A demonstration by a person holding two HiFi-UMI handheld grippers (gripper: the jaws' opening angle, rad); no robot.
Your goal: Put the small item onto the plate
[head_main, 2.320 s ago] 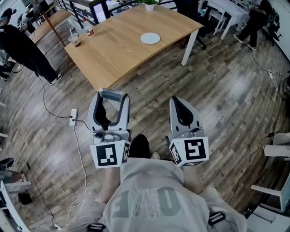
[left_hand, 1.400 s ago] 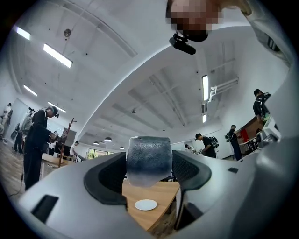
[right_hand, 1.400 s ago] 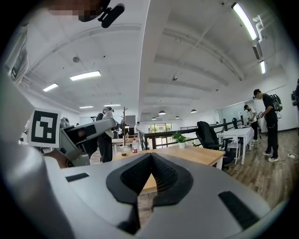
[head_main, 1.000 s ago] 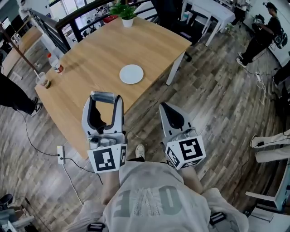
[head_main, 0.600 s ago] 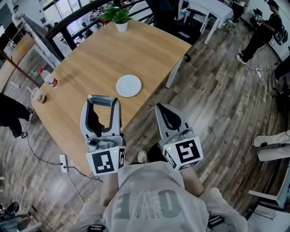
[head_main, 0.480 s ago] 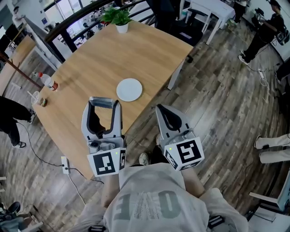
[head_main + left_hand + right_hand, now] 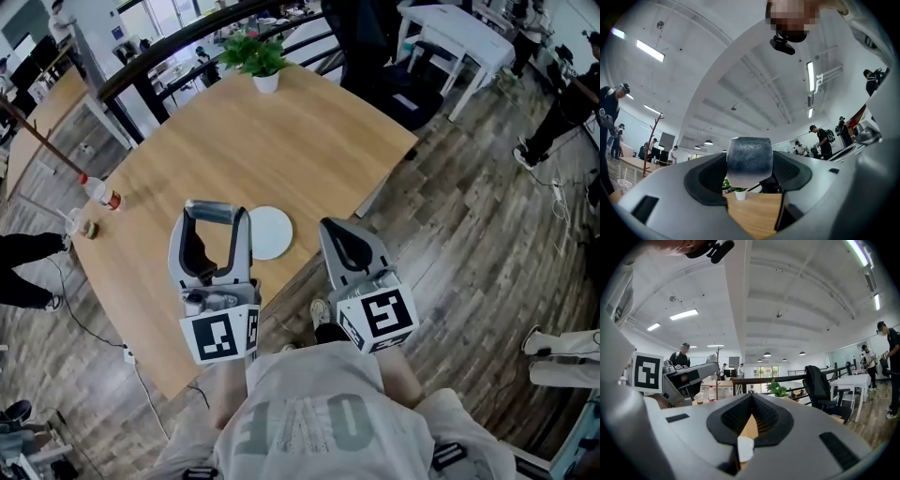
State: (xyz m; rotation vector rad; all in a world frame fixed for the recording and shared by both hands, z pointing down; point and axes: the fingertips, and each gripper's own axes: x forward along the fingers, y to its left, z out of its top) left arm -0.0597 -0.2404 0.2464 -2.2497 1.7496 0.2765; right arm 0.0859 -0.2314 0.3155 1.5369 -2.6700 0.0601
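Observation:
In the head view my left gripper (image 7: 216, 212) is shut on a small grey cylindrical item (image 7: 214, 207), held over the near part of the wooden table (image 7: 281, 141). A white round plate (image 7: 271, 232) lies on the table just to the right of that gripper's tips. In the left gripper view the grey item (image 7: 750, 161) sits clamped between the jaws of the left gripper (image 7: 750, 165), above the table (image 7: 757, 213). My right gripper (image 7: 330, 227) is shut and empty at the table's near edge; in its own view the right gripper (image 7: 751, 401) shows its jaws pressed together.
A potted plant (image 7: 259, 58) stands at the table's far edge. A bottle (image 7: 99, 190) and a cup (image 7: 73, 221) sit at the table's left corner. A black chair (image 7: 380, 47) and a white table (image 7: 459, 23) are beyond. A person (image 7: 23, 272) stands left.
The table and plate have come much closer. The plate now lies right beside the left gripper's tips. Both grippers keep their states, the left still holding the grey item.

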